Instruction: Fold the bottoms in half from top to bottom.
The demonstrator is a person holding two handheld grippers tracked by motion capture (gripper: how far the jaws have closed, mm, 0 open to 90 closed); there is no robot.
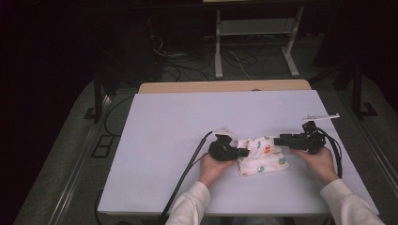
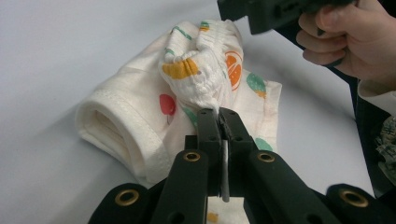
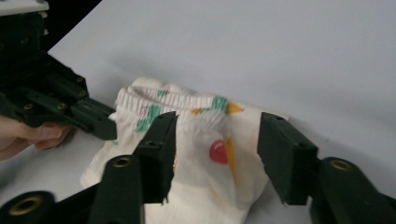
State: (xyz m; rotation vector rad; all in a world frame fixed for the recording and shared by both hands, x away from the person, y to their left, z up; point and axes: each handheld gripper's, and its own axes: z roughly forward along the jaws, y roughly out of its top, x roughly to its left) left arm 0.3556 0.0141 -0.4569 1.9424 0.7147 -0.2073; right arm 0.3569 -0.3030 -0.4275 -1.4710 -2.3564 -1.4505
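Observation:
A small white garment printed with orange, red and green shapes lies bunched on the white table. My left gripper comes at it from the left. In the left gripper view the garment has a gathered fold pinched in my left gripper, whose jaws are shut on it. My right gripper hovers at the garment's upper right edge. In the right gripper view my right gripper stands open, its jaws either side of the elastic waistband, and neither pad presses on the cloth.
A black cable trails from the left gripper over the table's front edge. A wooden board edge lies behind the table. On the floor beyond it are loose cables and a white metal stand.

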